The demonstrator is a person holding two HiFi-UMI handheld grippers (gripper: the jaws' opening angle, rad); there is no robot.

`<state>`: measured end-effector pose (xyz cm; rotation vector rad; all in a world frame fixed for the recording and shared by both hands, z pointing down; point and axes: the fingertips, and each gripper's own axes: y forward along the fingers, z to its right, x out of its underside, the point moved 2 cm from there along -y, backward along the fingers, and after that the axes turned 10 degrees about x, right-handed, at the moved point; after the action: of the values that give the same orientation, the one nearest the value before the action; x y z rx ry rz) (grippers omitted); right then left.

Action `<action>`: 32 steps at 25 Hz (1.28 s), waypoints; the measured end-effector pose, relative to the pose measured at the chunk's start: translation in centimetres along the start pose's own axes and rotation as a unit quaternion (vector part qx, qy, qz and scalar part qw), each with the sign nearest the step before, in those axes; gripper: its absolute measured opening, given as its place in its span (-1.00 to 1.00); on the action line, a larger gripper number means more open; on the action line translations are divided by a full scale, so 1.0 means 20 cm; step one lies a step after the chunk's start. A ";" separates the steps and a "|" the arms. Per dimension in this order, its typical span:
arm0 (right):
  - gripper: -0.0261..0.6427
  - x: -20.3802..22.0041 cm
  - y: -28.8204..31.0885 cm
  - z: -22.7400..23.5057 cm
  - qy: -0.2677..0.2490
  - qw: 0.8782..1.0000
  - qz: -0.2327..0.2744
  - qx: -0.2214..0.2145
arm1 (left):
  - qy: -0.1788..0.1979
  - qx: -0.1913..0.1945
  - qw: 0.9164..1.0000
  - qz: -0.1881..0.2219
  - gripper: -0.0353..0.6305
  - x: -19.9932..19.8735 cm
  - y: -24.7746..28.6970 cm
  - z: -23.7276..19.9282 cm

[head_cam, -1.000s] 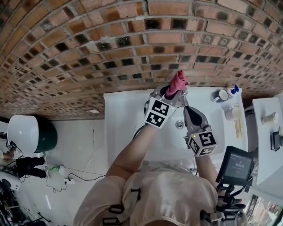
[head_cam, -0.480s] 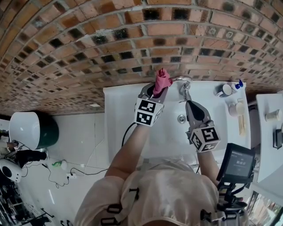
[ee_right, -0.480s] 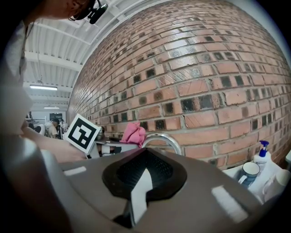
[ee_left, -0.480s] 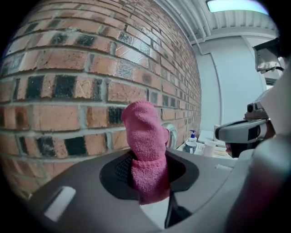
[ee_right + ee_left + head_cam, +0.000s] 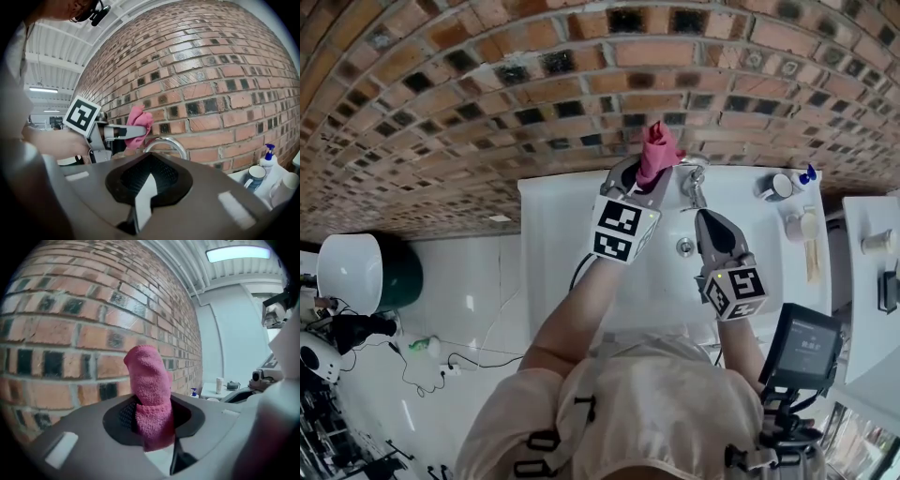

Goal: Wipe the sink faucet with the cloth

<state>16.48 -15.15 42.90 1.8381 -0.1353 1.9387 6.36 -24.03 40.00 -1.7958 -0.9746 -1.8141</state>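
At the sink [image 5: 553, 234], my left gripper [image 5: 645, 176]: jaws partway closed, clamped on the cloth [image 5: 658, 148].
Cloth: pink, standing up out of the jaws, just left of the faucet [image 5: 692, 183], close by the brick wall [image 5: 487, 94].
My right gripper [image 5: 706, 220]: empty, jaws drawn together, pointing at the faucet.

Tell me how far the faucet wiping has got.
Done: the cloth is picked up, pinched in the left tool and held up beside the arch of the faucet. In hand: getting the cloth onto the spout; contact cannot be told. The right tool hangs empty in front. Left: the wiping itself; nothing shows a wiped stretch.
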 end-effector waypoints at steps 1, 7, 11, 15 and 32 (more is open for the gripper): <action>-0.95 0.00 -0.01 0.00 0.000 1.000 0.001 0.001 | 0.016 0.010 1.000 -0.006 -0.54 -0.03 0.04 0.03; -0.95 0.01 -0.03 0.02 0.002 1.000 0.005 0.009 | 0.026 0.027 0.999 -0.034 -0.54 0.01 0.17 0.07; -0.95 0.03 -0.02 0.02 0.005 1.000 0.001 0.007 | 0.002 0.000 0.999 -0.032 -0.54 0.09 0.08 -0.02; -0.95 0.04 0.01 -0.02 0.003 1.000 -0.001 -0.003 | -0.017 -0.021 0.998 -0.056 -0.53 0.25 -0.01 -0.08; -0.95 0.01 -0.11 0.05 -0.006 1.000 0.014 0.017 | -0.034 -0.001 0.999 0.004 -0.54 0.05 0.05 0.10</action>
<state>18.26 -13.45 42.71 1.8805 -0.1327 1.9604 8.41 -23.04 41.10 -1.8707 -0.9891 -1.7607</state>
